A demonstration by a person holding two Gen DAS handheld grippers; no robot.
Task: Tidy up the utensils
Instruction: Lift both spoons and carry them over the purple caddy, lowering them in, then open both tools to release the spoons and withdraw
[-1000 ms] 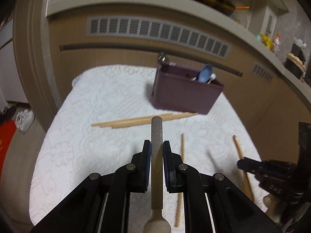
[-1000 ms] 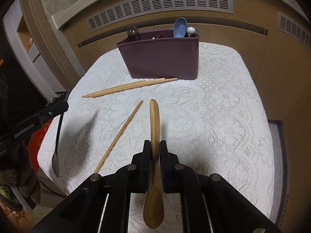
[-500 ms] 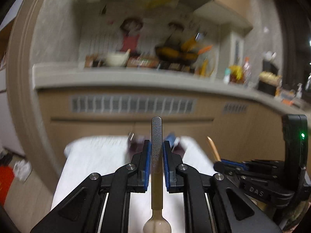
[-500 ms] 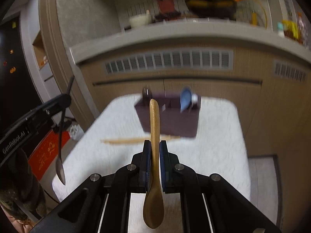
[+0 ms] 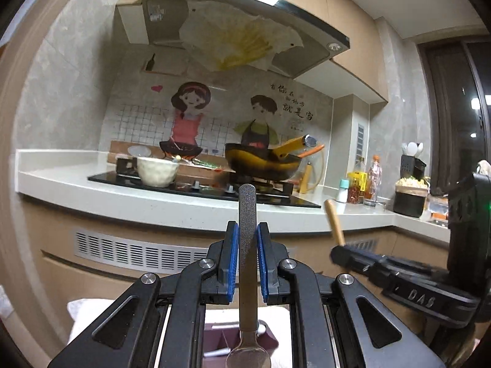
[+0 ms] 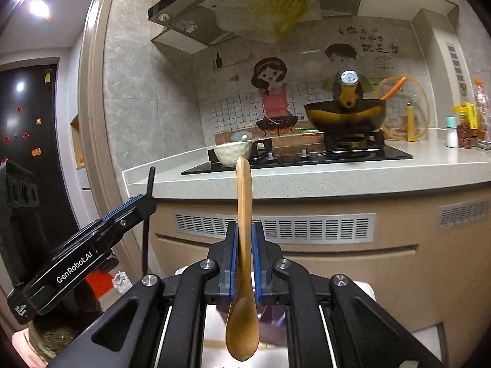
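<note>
My left gripper (image 5: 247, 230) is shut on a metal spoon (image 5: 248, 245), its grey textured handle sticking up and its bowl hanging below the pads. The purple utensil box (image 5: 224, 335) shows just under that bowl, on the white lace cloth (image 5: 83, 306). My right gripper (image 6: 244, 230) is shut on a wooden spoon (image 6: 244, 202), handle up and bowl down. Each gripper also appears in the other's view: the right gripper (image 5: 337, 250) with the wooden handle at the right, the left gripper (image 6: 147, 202) with the dark spoon handle at the left. Both are held high, facing the kitchen counter.
A white counter (image 6: 307, 181) runs across ahead with a hob, a white bowl (image 5: 156, 171) and a yellow wok (image 5: 264, 162). Bottles and jars (image 5: 365, 184) stand at its right end. A range hood (image 5: 245, 30) hangs above. Wooden cabinet fronts with vent grilles (image 6: 276, 227) lie below.
Both grippers have risen and tilted up from the table, each still holding its spoon. The table, chopsticks and box have dropped out of sight or to the bottom edge; the counter and wall now fill both views.
</note>
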